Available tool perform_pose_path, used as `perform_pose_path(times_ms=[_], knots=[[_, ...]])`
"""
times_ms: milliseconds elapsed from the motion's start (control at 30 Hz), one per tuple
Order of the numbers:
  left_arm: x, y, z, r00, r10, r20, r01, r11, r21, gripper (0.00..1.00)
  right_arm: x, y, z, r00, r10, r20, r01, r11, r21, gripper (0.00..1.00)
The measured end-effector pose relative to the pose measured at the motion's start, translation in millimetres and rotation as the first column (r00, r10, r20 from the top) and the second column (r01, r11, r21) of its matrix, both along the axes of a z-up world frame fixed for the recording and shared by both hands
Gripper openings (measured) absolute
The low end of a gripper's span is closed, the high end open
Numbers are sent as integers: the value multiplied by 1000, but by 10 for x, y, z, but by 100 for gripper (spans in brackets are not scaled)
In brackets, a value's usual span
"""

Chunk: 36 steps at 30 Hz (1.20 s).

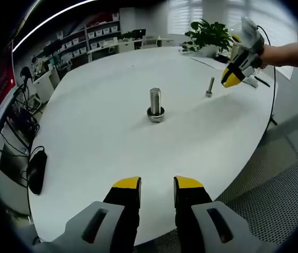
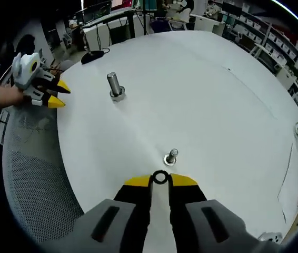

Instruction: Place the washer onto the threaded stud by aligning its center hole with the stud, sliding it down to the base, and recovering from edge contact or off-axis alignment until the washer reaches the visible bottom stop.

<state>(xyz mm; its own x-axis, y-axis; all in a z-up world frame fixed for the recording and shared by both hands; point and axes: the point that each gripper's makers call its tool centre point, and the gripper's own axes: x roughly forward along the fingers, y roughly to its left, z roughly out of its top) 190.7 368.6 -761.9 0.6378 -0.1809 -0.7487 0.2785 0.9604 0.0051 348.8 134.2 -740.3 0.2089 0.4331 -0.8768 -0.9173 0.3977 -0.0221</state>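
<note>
Round white table (image 1: 96,137), shelving (image 1: 93,39) behind, potted plant (image 1: 208,36), grey carpet (image 1: 275,184).

The left gripper view looks in low from the table's (image 1: 101,174) near edge. The right gripper view faces it from the opposite edge, higher. Both share the large stud (image 1: 155,105) (image 2: 115,86) mid-table.

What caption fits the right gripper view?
Right hand-held gripper pinches a small dark metal washer ring just short of the thin threaded steel stud.
</note>
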Motion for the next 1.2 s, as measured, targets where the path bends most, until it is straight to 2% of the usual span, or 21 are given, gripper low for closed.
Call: perform_pose_path(times_ms=[533, 867, 1200], knots=[[1, 1, 11, 1000, 1, 3, -1, 1000, 3, 23, 125, 99, 138, 999, 26, 41, -26, 1000, 10, 14], [2, 12, 3, 1000, 4, 1, -4, 1000, 5, 23, 198, 161, 63, 996, 63, 63, -62, 998, -23, 14], [-1, 8, 14, 1000, 5, 1, -5, 1000, 6, 23, 206, 183, 9, 996, 77, 46, -75, 996, -47, 14]])
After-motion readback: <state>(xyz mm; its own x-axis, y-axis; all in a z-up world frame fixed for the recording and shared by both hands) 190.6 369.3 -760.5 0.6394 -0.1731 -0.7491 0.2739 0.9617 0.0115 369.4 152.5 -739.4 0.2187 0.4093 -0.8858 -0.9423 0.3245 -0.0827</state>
